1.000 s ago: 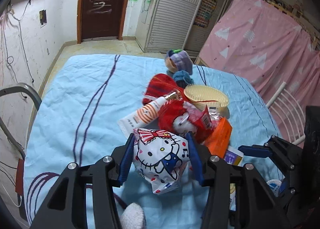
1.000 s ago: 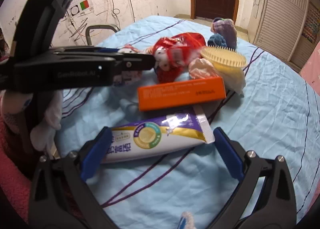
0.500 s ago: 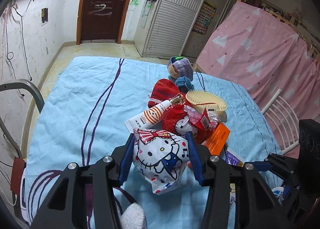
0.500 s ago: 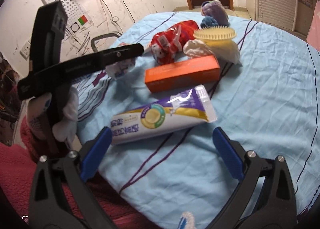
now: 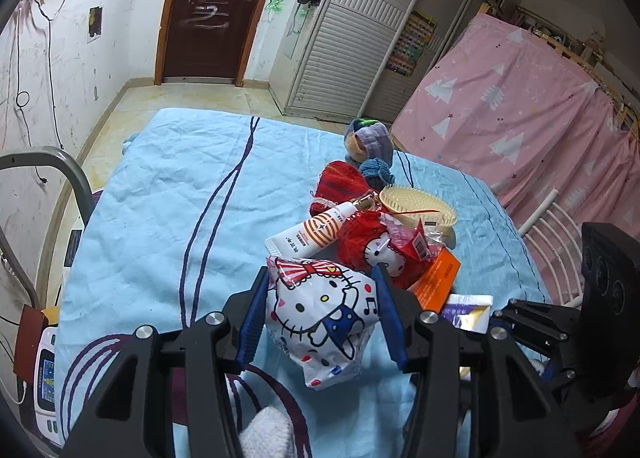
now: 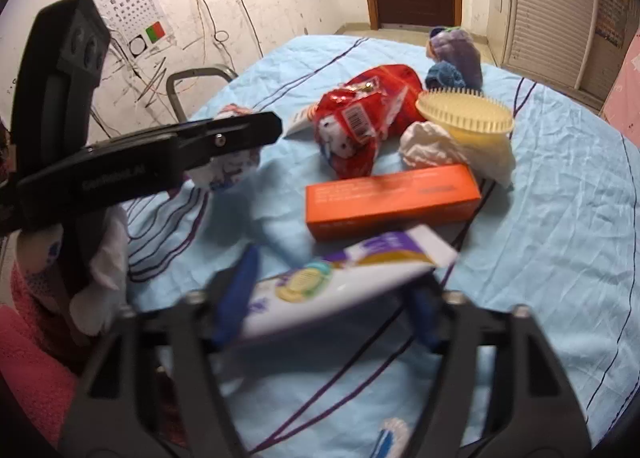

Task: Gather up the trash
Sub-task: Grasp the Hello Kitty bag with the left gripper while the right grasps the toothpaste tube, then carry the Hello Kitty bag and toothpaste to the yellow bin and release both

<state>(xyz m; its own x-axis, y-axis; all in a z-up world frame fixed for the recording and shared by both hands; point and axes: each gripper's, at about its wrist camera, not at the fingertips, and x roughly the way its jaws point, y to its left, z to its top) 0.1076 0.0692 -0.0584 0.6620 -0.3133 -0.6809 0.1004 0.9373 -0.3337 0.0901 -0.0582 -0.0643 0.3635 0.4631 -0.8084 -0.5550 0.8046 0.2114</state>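
**A:** Quick count of what's on your blue bedsheet: two Hello Kitty wrappers, two tubes, one box, one brush, plus some cloth bits at the far end.

**B:** Which one have you got in the left?

**A:** Your left gripper is clamped on the white Hello Kitty wrapper, crinkly plastic, puffed up between the blue pads, its loose end hanging toward you. The red wrapper is the same shiny film, crumpled, lying just behind it.

**B:** And the right one?

**A:** Your right gripper has just been closing, and the purple-and-white tube sits between the pads. It's blurry, but both pads look pressed against its sides. Soft squeezable tube, flat crimped end pointing right and away from you, long axis running crosswise to the fingers, tilted up on the right.

**B:** Rest of the pile?

**A:** The orange box, long cardboard, lies just beyond the tube and roughly parallel to it. The striped tube lies aslant beside the red wrapper. The yellow brush is oval with stubby bristles, resting on a crumpled white bag.
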